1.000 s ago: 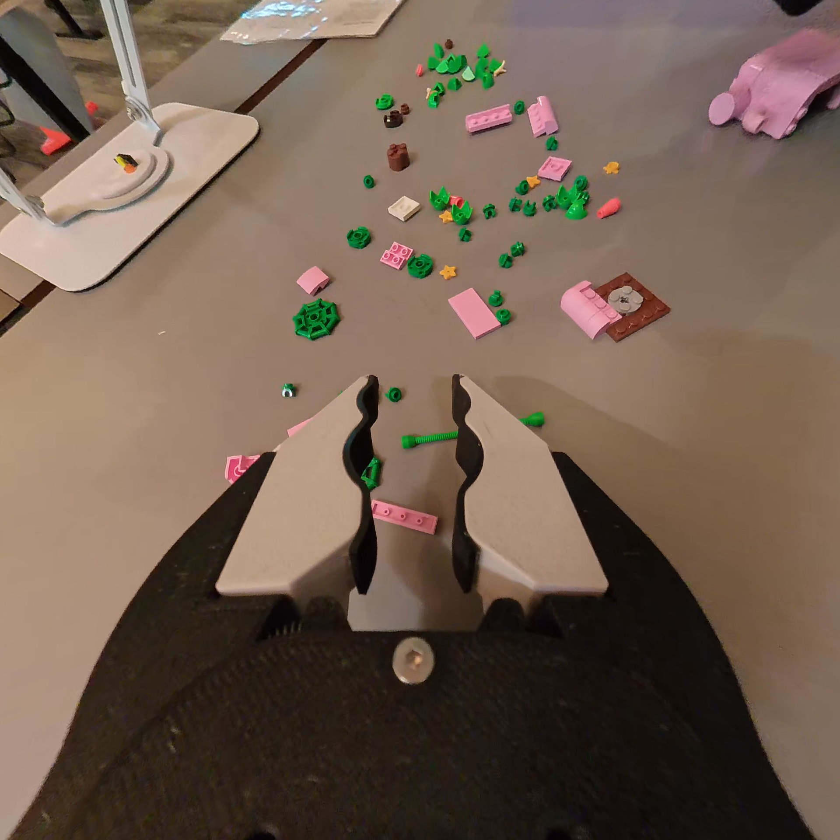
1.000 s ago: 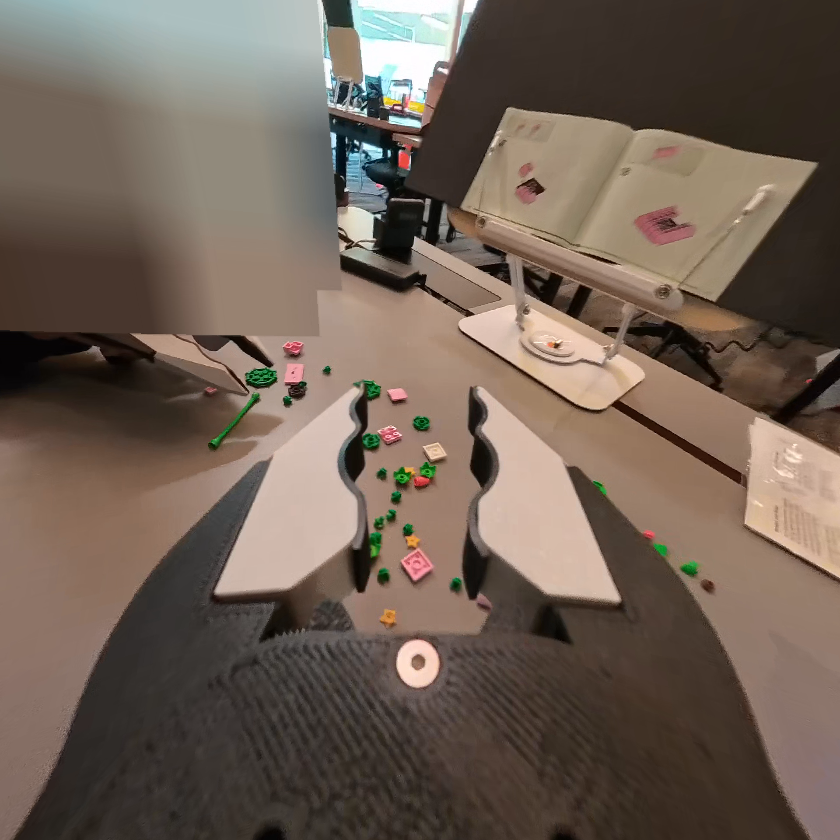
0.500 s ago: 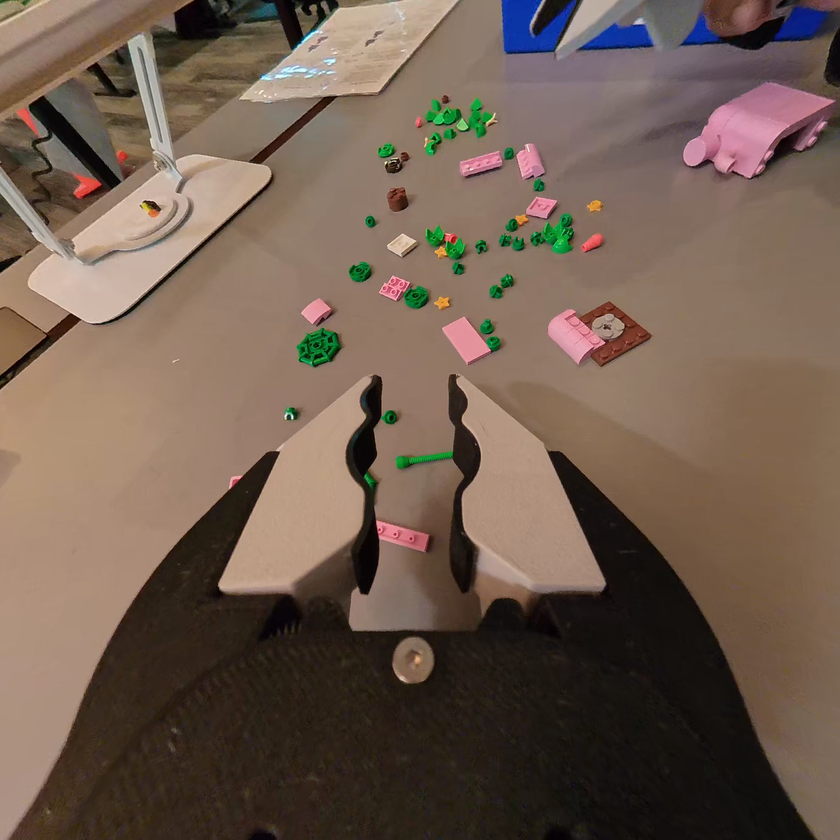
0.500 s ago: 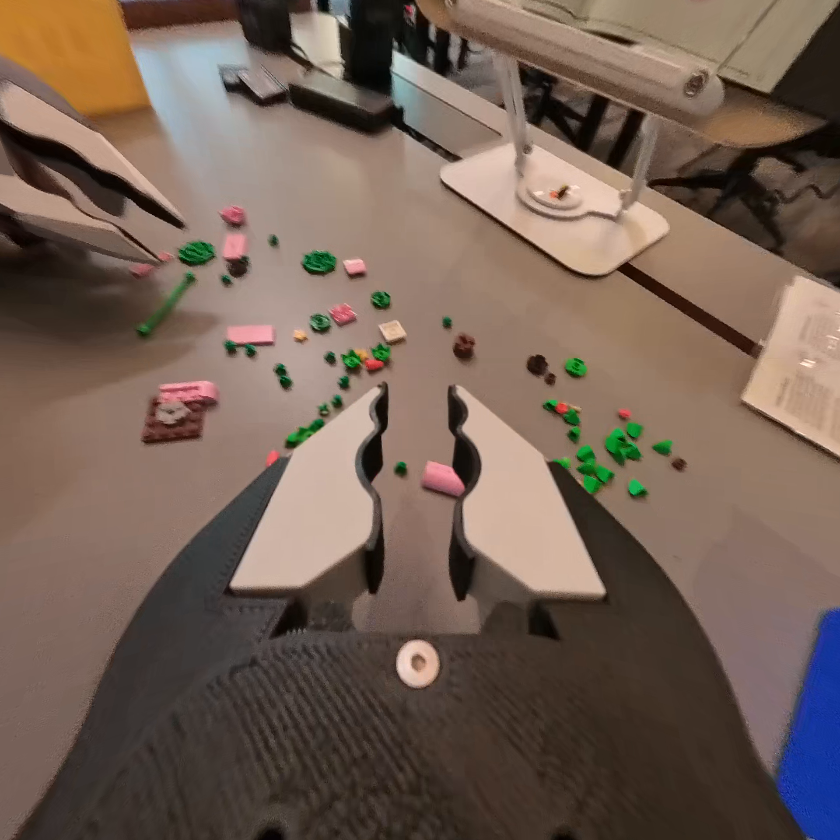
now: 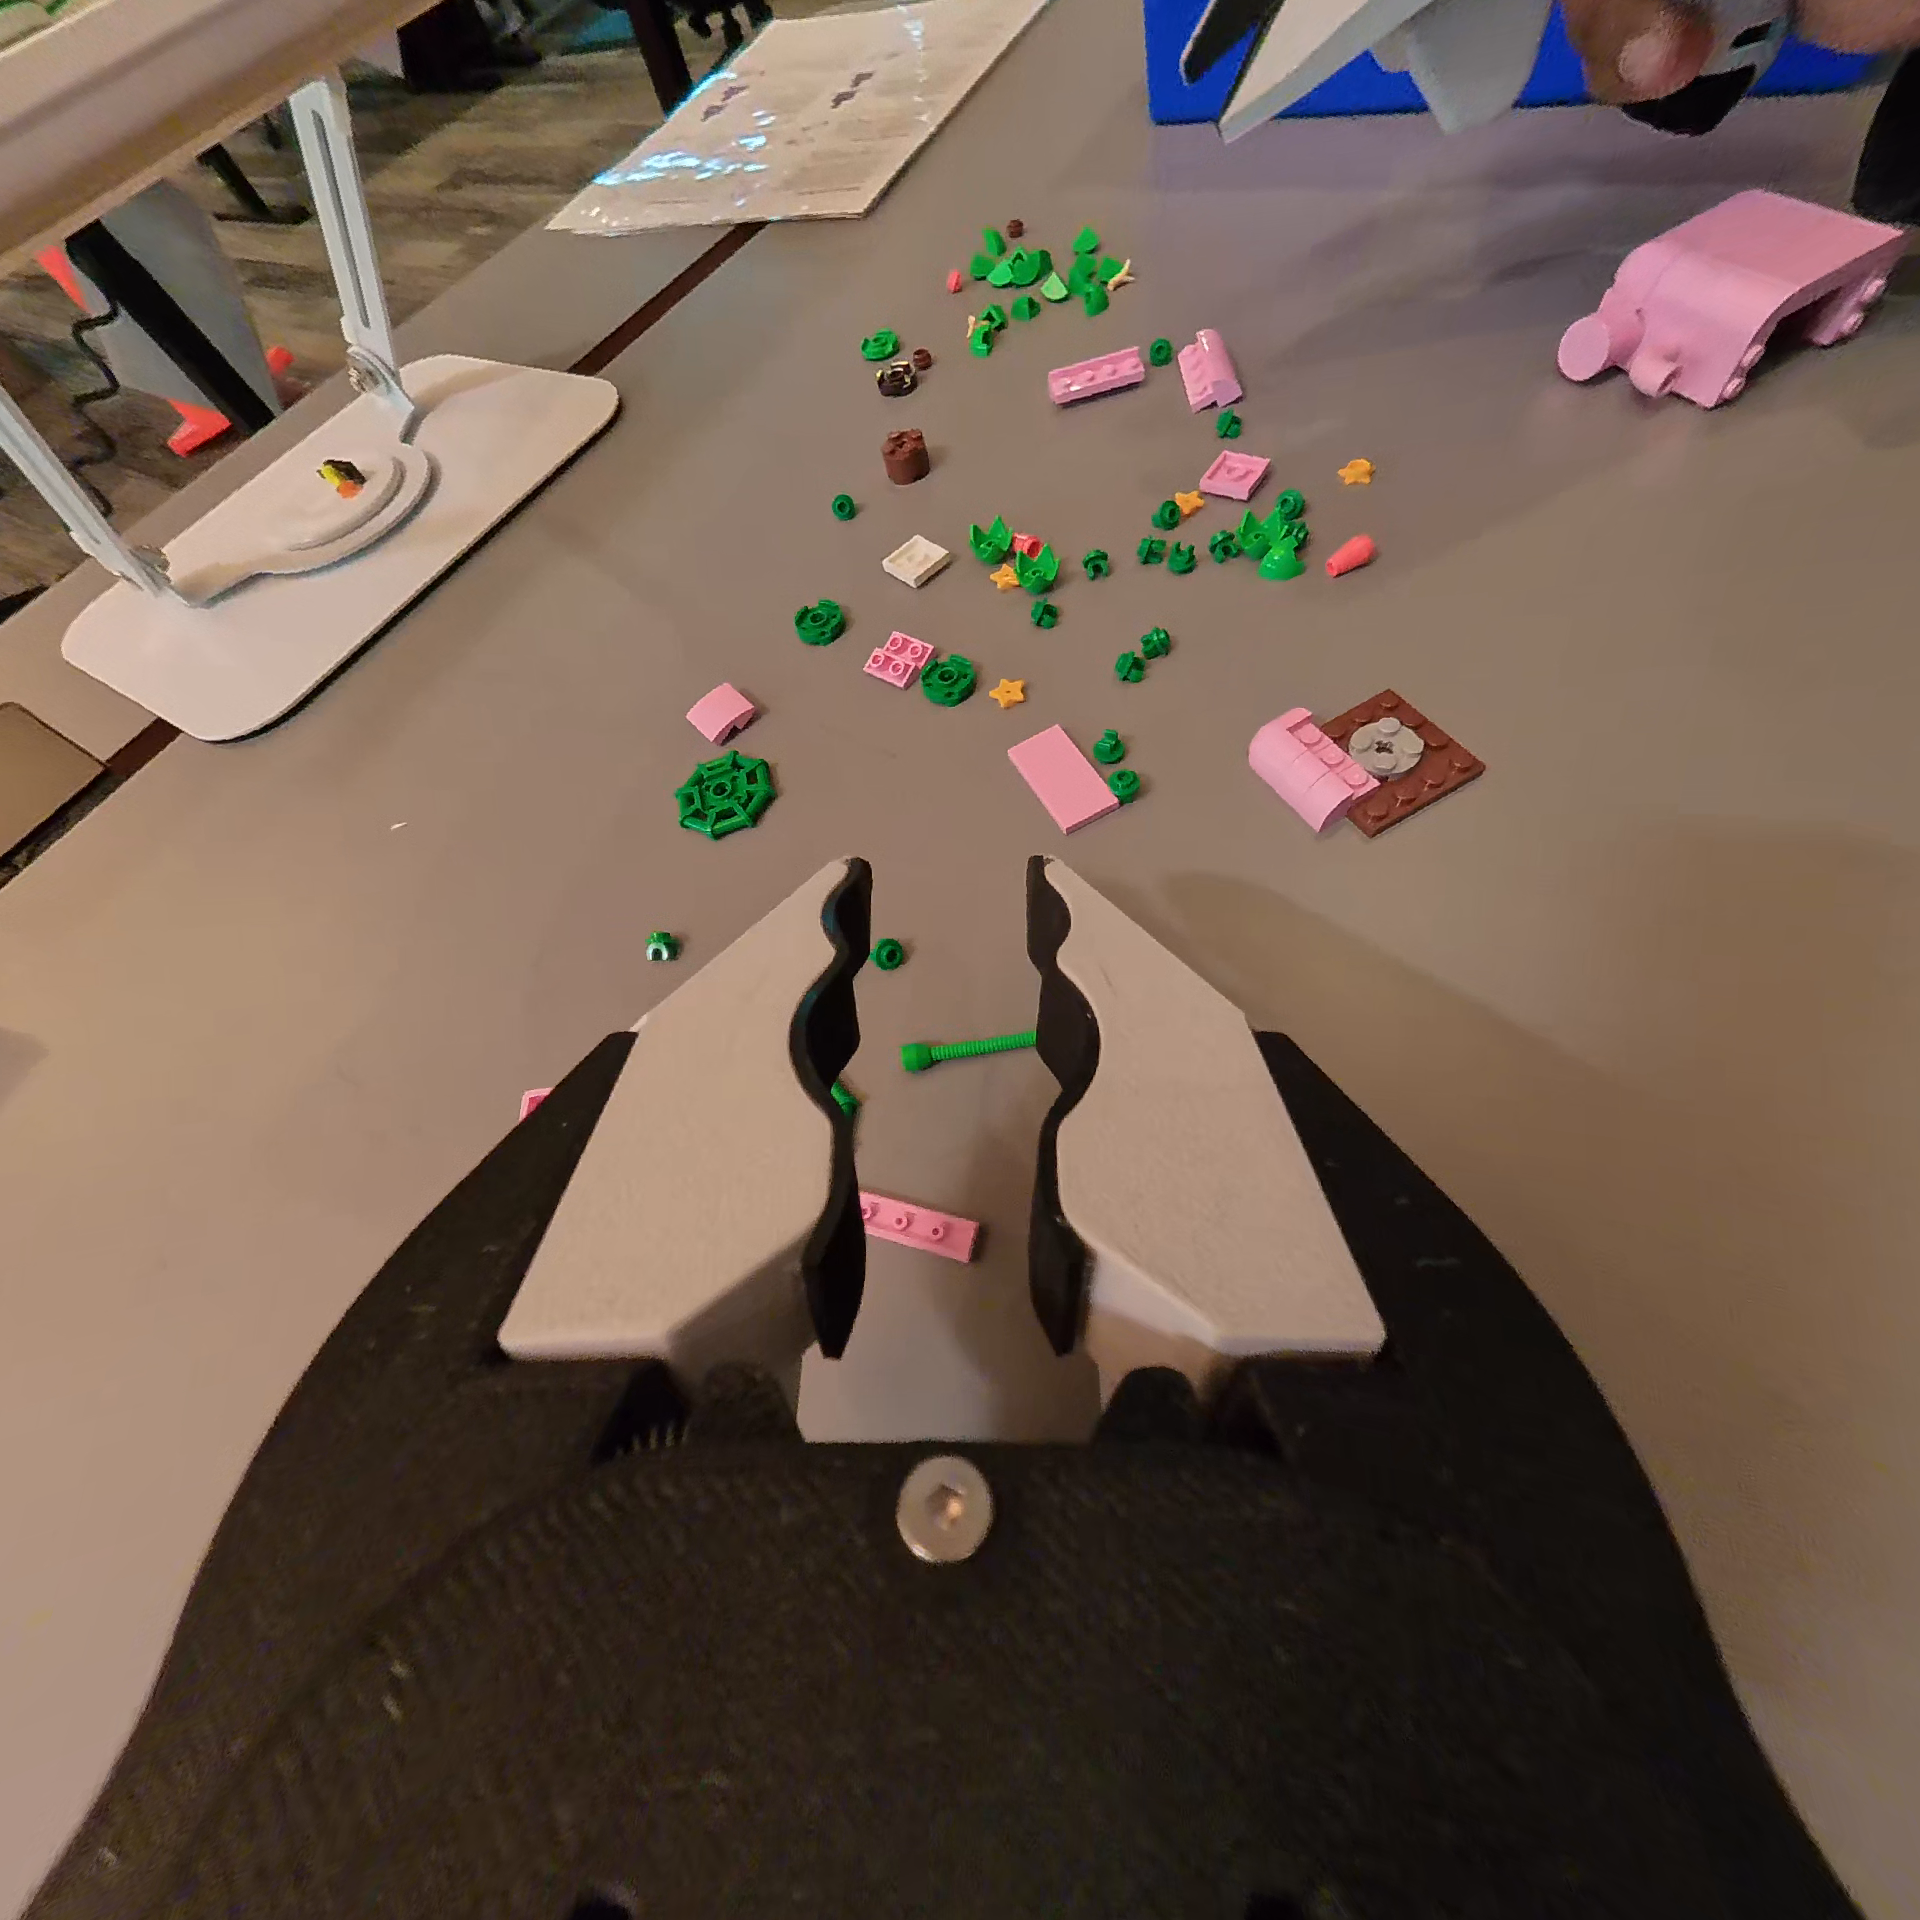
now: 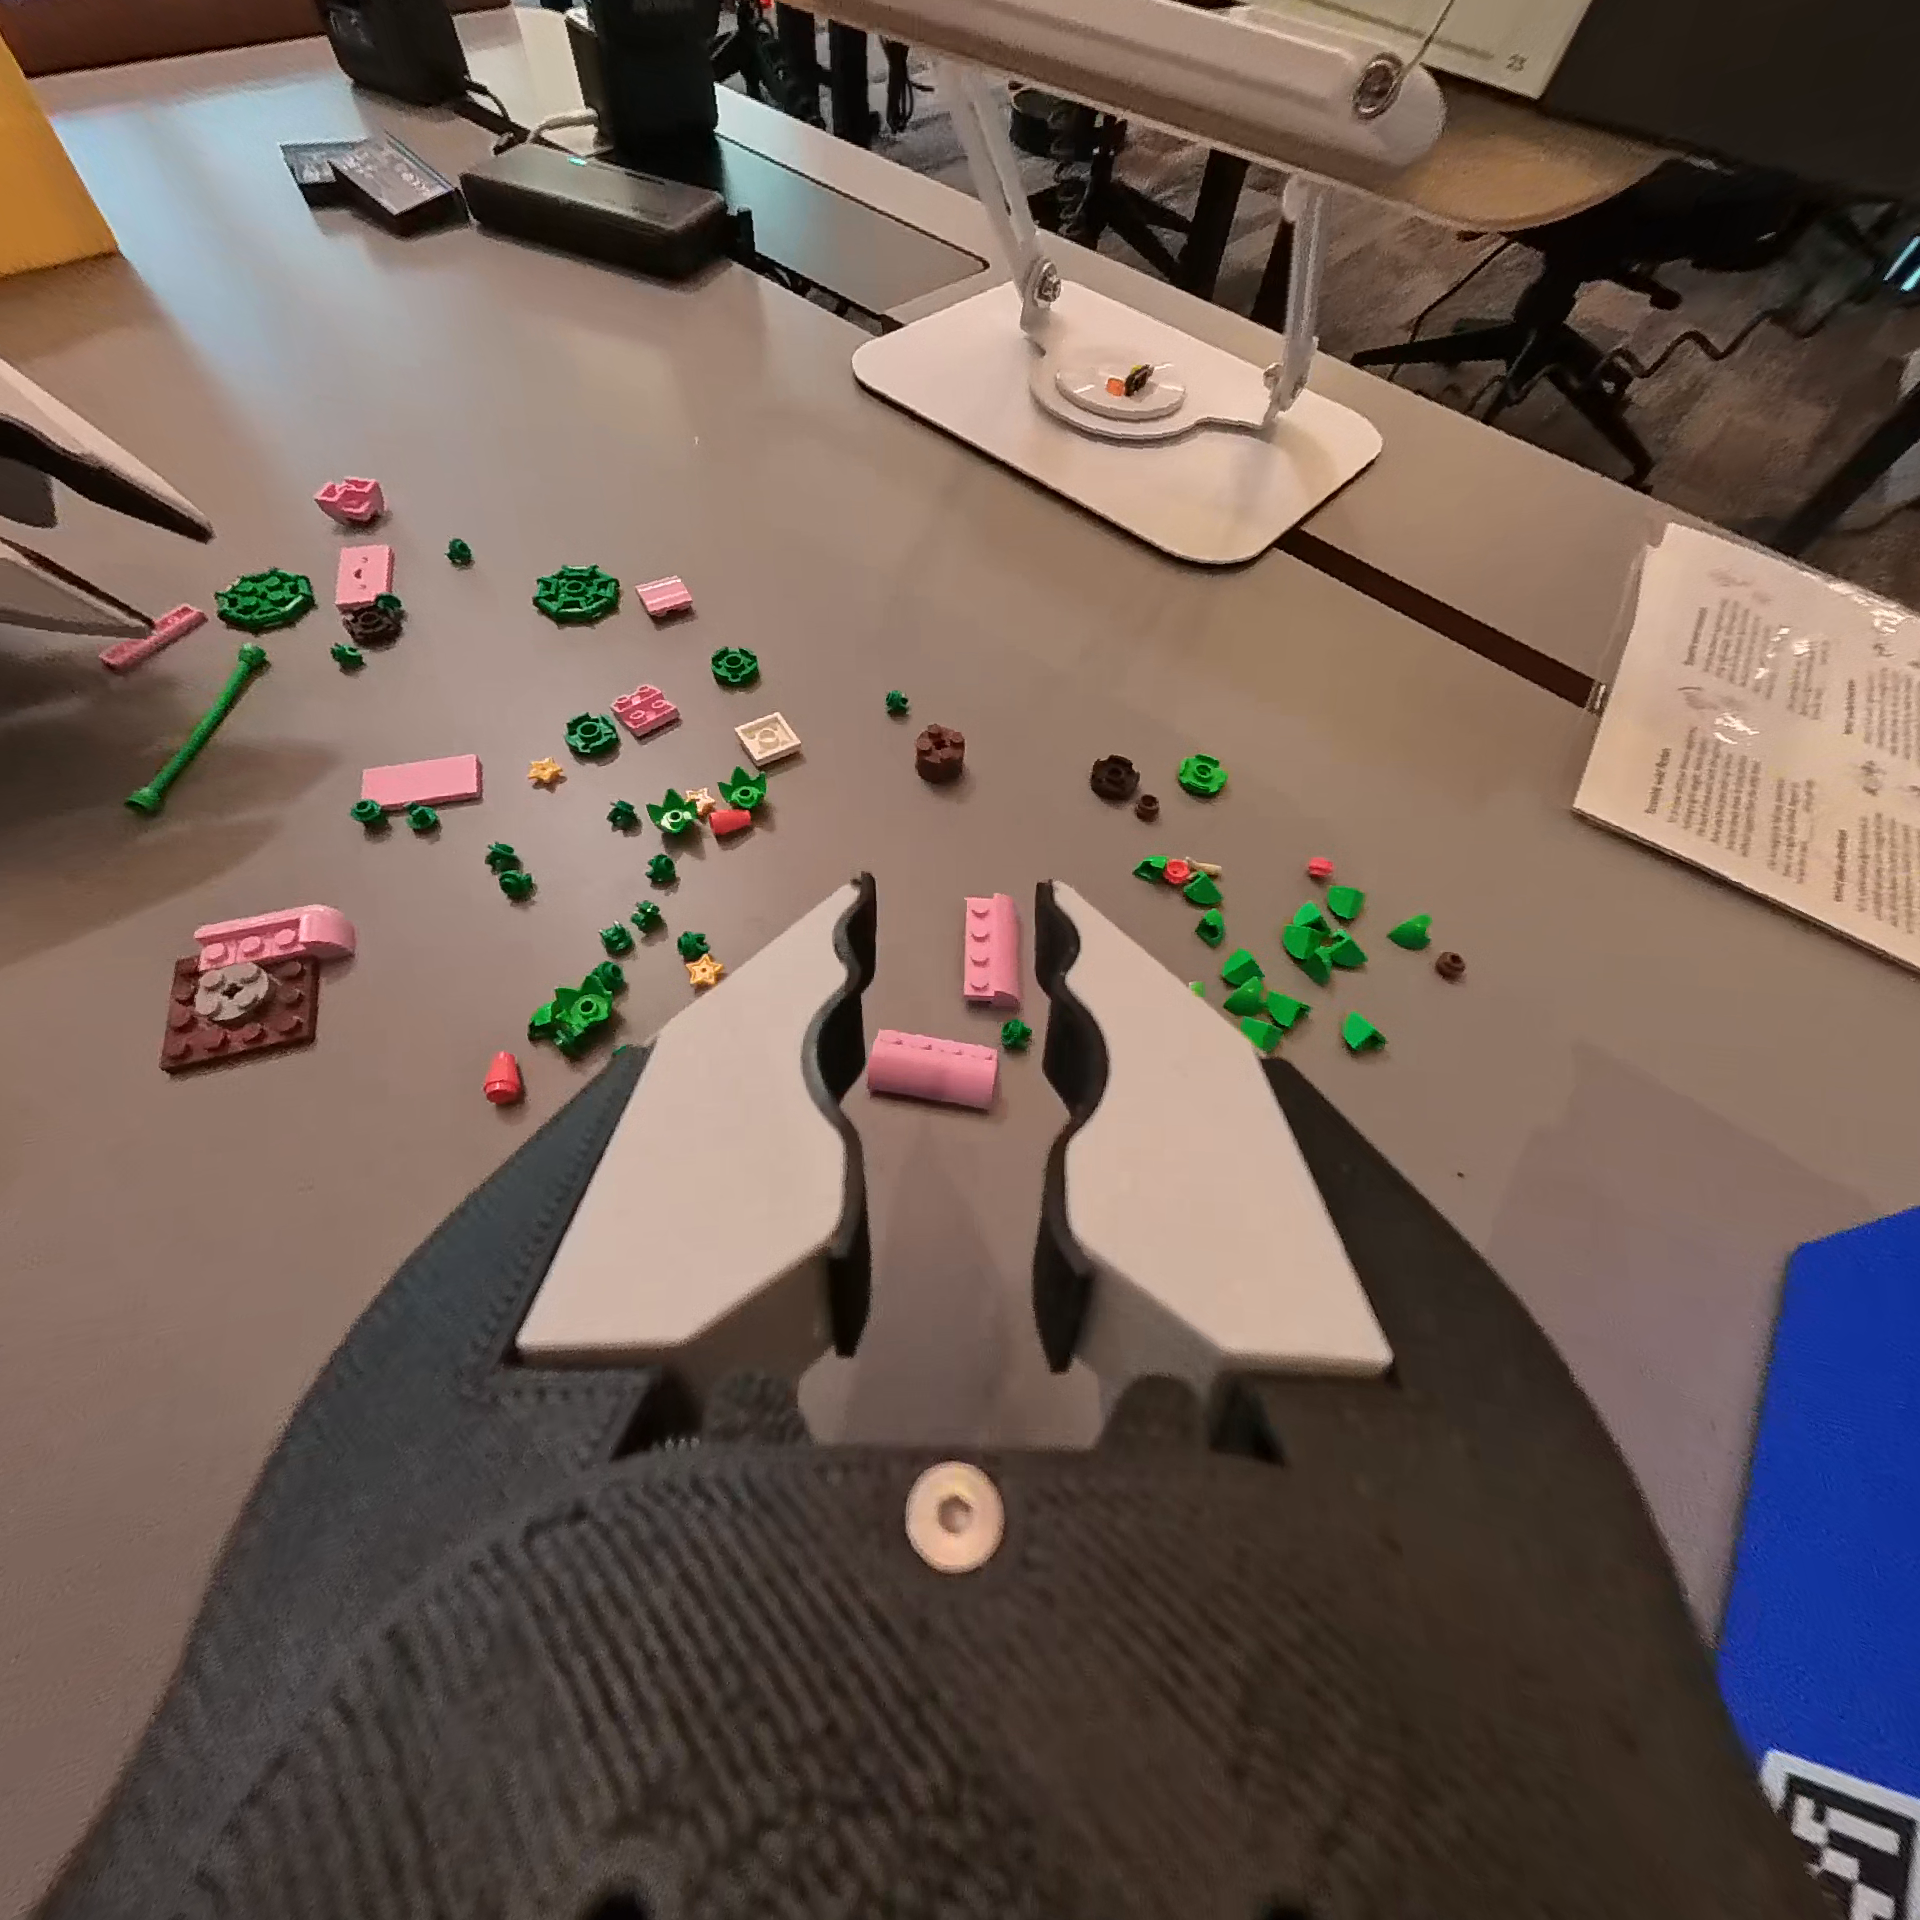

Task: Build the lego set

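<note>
Loose pink, green and brown lego pieces lie scattered on the grey table (image 5: 1558, 1039). A brown plate with a pink curved brick and grey round piece (image 5: 1369, 762) lies right of centre; it also shows in the right wrist view (image 6: 244, 997). My left gripper (image 5: 948, 868) is open and empty above a green bar (image 5: 968, 1049) and a pink strip plate (image 5: 920, 1226). My right gripper (image 6: 954, 891) is open and empty above a pink curved brick (image 6: 933, 1068) and a second pink brick (image 6: 992, 948). A large pink built part (image 5: 1735, 296) lies far right.
A white stand base (image 5: 343, 540) holding an instruction booklet sits at the table's left edge, also in the right wrist view (image 6: 1122, 426). A plastic-sleeved sheet (image 6: 1766, 727) and a blue box (image 6: 1829, 1558) lie on the right. Black devices (image 6: 592, 208) sit at the far edge. The green bar (image 5: 968, 1049) lies some 5 centimeters from my left tips, 25 centimeters from my right tips. Look for it in the right wrist view (image 6: 241, 686) too.
The right gripper has swung down and over the pieces, now above the pink curved bricks, its jaws narrower than a second ago. The left gripper has drawn back and up slightly.
</note>
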Tool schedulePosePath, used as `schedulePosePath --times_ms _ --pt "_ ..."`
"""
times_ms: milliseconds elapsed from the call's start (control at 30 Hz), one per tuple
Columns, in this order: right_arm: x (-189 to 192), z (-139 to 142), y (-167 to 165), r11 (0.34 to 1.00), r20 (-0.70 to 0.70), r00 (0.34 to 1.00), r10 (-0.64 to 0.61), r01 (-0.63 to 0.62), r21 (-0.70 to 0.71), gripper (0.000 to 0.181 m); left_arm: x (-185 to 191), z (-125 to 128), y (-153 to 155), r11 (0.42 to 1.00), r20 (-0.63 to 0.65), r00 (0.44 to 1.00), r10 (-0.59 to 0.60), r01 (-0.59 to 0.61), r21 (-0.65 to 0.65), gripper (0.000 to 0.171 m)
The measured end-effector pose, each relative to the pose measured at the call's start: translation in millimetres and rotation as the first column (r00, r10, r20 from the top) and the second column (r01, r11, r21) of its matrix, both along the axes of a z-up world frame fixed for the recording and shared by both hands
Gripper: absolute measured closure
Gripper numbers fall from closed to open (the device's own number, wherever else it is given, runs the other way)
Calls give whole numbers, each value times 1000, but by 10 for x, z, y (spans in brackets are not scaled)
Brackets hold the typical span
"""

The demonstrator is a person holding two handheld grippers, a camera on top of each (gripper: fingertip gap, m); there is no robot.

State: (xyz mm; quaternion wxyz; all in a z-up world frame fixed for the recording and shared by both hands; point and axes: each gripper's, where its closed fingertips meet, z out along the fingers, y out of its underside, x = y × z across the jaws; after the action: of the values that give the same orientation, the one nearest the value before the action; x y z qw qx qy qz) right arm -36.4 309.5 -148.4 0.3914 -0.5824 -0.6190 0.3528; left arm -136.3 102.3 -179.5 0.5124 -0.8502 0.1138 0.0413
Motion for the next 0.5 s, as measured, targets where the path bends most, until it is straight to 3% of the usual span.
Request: schedulePosePath --times_ms 500 --pt "-17 42 -97 999 -7 1000 20 -20 48 152 20 -49 2 1000 -9 1000 -5 5 -22 143"
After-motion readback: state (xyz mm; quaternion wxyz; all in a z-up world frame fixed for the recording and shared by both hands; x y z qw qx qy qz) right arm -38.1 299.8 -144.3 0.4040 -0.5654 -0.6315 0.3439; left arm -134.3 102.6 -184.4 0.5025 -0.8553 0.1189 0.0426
